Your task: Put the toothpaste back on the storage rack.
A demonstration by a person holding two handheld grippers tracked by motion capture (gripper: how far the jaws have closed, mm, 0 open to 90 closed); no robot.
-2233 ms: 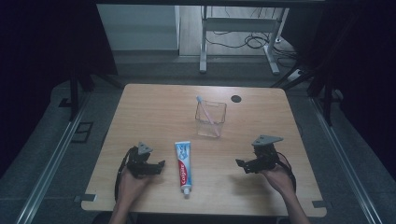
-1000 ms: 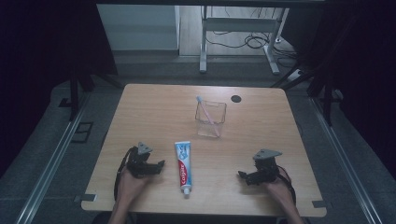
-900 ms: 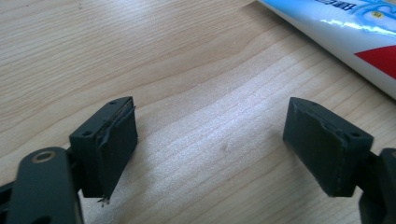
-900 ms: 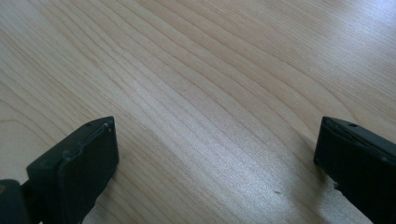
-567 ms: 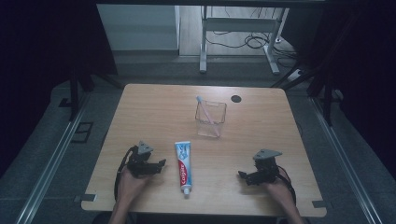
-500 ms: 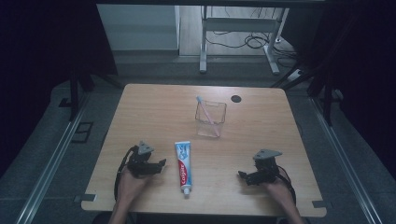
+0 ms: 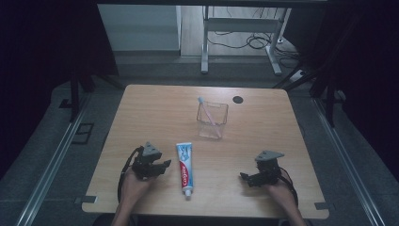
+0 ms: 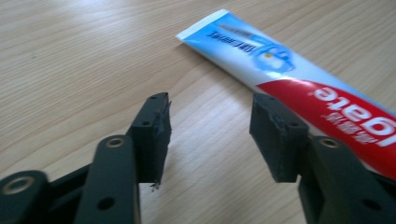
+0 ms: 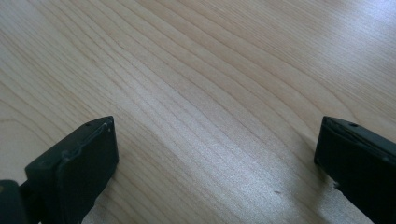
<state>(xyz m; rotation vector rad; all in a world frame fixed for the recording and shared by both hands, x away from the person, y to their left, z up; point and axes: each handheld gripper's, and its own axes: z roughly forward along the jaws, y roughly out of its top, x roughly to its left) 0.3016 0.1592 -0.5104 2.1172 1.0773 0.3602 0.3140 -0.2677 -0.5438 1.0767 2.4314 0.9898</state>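
Red, white and blue, the toothpaste tube (image 7: 184, 168) lay flat on the wooden table (image 7: 155, 113), near the front edge and a little left of the middle. Its small white cap pointed to the near side and its flat crimped end to the far side. The left gripper (image 7: 163, 166) rested on the table just beside the tube, on its left, with the jaws open and nothing between them. In the left gripper view the tube (image 8: 299, 95) passed right next to one jaw, and I could not tell if it touched it. The right gripper (image 7: 244, 177) rested well apart, on the right side of the table, and its jaws were wide open over bare wood (image 9: 201, 93).

I judged that the tube would be light and soft. Its plastic skin looked smooth and glossy, so it could slip, and it would give way under a hard squeeze. The flat far end would be thin and would bend easily. The best place to take hold seemed to be across the fuller middle part, or nearer to the cap where the shoulder is stiffer, with a gentle closing of the jaws.

Farther on the table stood a clear plastic cup (image 7: 212, 121) with a pink toothbrush (image 7: 206, 109) leaning inside it.
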